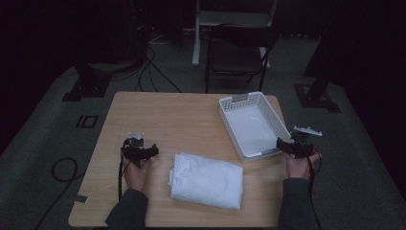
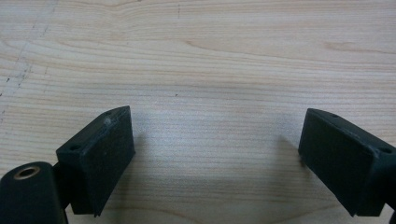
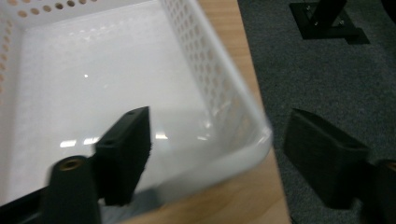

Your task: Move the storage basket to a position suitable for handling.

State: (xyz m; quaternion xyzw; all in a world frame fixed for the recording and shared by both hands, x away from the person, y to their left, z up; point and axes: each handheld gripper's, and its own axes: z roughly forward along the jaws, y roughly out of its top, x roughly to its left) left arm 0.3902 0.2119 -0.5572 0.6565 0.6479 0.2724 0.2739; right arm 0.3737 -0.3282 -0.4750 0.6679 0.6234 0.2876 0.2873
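Now the right gripper (image 3: 217, 154) straddles the near corner of the white perforated plastic basket (image 3: 219, 88), jaws spread wide and pinching nothing. Basket's long axis runs away ahead; the left gripper (image 1: 140, 149) hangs open, empty, well apart.

Light wood table (image 1: 163, 115) on grey carpet, grain and a few scuff marks visible up close. White perforated basket (image 1: 233, 103) sits at the far right, angled, its near corner close to the table's right edge. Folded white towel (image 1: 207, 180) lies flat at the near middle, just short of the basket; the left half of the tabletop is bare wood.
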